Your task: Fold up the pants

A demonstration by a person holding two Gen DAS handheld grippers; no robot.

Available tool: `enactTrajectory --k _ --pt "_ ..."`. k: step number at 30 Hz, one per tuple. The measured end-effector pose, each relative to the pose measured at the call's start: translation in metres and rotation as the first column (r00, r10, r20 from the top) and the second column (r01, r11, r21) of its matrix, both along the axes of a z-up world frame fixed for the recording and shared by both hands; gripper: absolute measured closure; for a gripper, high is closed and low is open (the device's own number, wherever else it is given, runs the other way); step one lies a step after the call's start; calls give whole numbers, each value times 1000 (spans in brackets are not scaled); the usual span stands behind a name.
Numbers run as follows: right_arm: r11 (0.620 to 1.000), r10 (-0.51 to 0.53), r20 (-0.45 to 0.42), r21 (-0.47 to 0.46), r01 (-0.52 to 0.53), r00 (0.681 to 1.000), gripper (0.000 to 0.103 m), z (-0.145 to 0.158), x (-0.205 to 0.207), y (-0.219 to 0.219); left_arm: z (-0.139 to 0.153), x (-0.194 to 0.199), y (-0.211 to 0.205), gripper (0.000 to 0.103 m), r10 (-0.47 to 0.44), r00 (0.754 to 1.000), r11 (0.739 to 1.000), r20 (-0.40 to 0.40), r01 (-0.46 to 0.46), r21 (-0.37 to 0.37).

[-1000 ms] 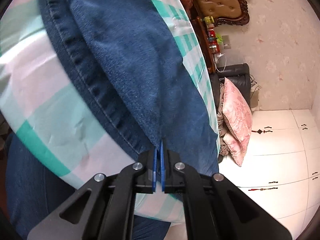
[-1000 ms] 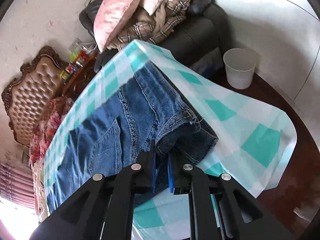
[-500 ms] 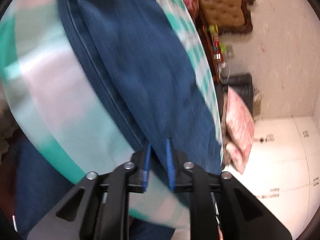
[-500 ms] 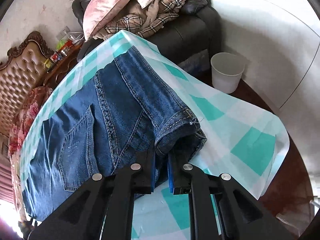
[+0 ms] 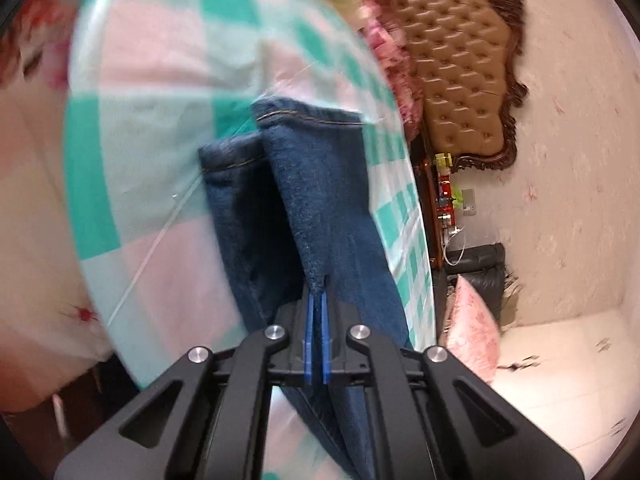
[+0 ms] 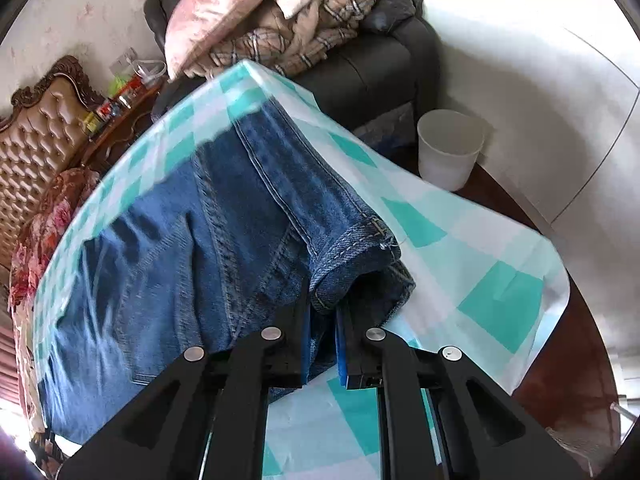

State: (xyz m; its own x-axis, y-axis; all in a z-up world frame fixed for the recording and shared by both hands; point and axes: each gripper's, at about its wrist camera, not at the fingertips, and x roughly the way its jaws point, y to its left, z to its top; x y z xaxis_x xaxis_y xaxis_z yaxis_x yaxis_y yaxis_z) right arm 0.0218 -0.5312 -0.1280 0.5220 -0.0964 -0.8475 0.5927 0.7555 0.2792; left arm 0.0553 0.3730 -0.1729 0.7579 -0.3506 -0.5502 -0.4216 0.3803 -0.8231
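Note:
Blue denim pants [image 6: 208, 248] lie on a table under a green, pink and white checked cloth [image 6: 472, 240]. My right gripper [image 6: 323, 312] is shut on the thick waistband corner [image 6: 352, 248] at the near edge. In the left wrist view my left gripper [image 5: 316, 300] is shut on a fold of a pant leg [image 5: 320, 184], lifted off the cloth; the two hemmed leg ends [image 5: 304, 116] hang beyond it.
A tufted brown headboard [image 5: 460, 64] and a floral bed stand behind the table. A dark armchair [image 6: 368, 60] piled with pink cushions and plaid blankets stands beyond the table's end. A white bin [image 6: 448, 148] sits on the dark floor beside it.
My left gripper opened briefly, then shut again nearer the leg ends and lifted the fabric. My right gripper kept its hold on the waistband and shifted slightly.

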Motion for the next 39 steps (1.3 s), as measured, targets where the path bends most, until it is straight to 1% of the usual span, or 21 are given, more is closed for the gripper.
enactTrajectory --k 1,5,10,13,16,19,24,25,26,27,28,29,30,31,32,34,35,36,37,38,39 --pt "1000 2 13 1 -2 1000 92 4 -2 -1 5 -5 -4 100 6 1000 1000 -2 -6 28" --pt "1000 11 9 -10 -11 1000 92 9 1 -1 -16 -5 -8 100 9 998 1000 -61 -10 -22" --pt "1000 15 67 15 -16 998 92 29 -3 -2 -9 -6 -9 100 -3 999 1000 -46 3 -7" --pt "999 13 98 44 -17 995 92 37 -5 -6 -18 -2 -4 100 2 997 1000 -76 -4 -31" --pt "999 17 107 43 -22 994 93 41 -6 -11 -25 -3 -2 100 0 997 999 -72 -2 -39" --pt "999 16 79 36 -19 997 93 31 -1 -13 -26 -2 -2 100 -4 998 999 -69 2 -42" --pt "1000 6 -34 -23 -7 999 93 -3 3 -5 -24 -4 -1 98 -16 997 1000 -72 14 -27" --pt "999 -4 -43 -32 3 999 93 -6 2 -7 -23 -5 -1 96 -16 997 999 -70 14 -29" --pt "1000 -4 -37 -27 3 999 92 -11 0 -9 -19 -7 0 86 -13 998 1000 -67 11 -22" --pt "1000 5 -32 -29 -5 999 91 -10 -2 -8 -13 -10 0 69 -6 998 1000 -58 6 -5" --pt "999 12 -34 -37 -13 999 90 -9 -3 -8 -7 -13 1 61 5 998 1000 -58 -4 20" --pt "998 24 -35 -57 -26 999 79 -4 -5 -6 4 -19 2 55 33 998 997 -52 -29 69" --pt "996 19 -37 -84 -22 999 61 1 -9 -5 17 -25 1 54 50 998 992 -31 -46 120" --pt "995 8 -36 -102 -12 999 46 5 -13 -5 24 -28 0 53 52 998 988 -17 -49 144" --pt "988 -31 -43 -153 24 999 28 12 -20 -6 35 -34 -2 53 60 998 979 -5 -58 195" --pt "968 -78 -65 -245 59 995 28 21 -30 -7 59 -40 -17 50 67 998 938 11 -67 340" --pt "959 -100 -77 -275 76 992 28 25 -34 -9 69 -41 -29 43 55 998 911 22 -59 407" --pt "948 -128 -79 -303 99 989 27 29 -38 -9 82 -38 -49 40 20 999 859 29 -32 512" --pt "940 -141 -75 -324 110 987 27 33 -39 -9 90 -35 -64 39 -21 999 825 34 -2 565" --pt "932 -133 -60 -348 104 989 27 39 -37 -3 100 -26 -92 38 -122 992 766 29 76 638" --pt "928 -108 -45 -363 84 993 26 45 -30 7 107 -13 -126 38 -227 974 694 -6 166 700"
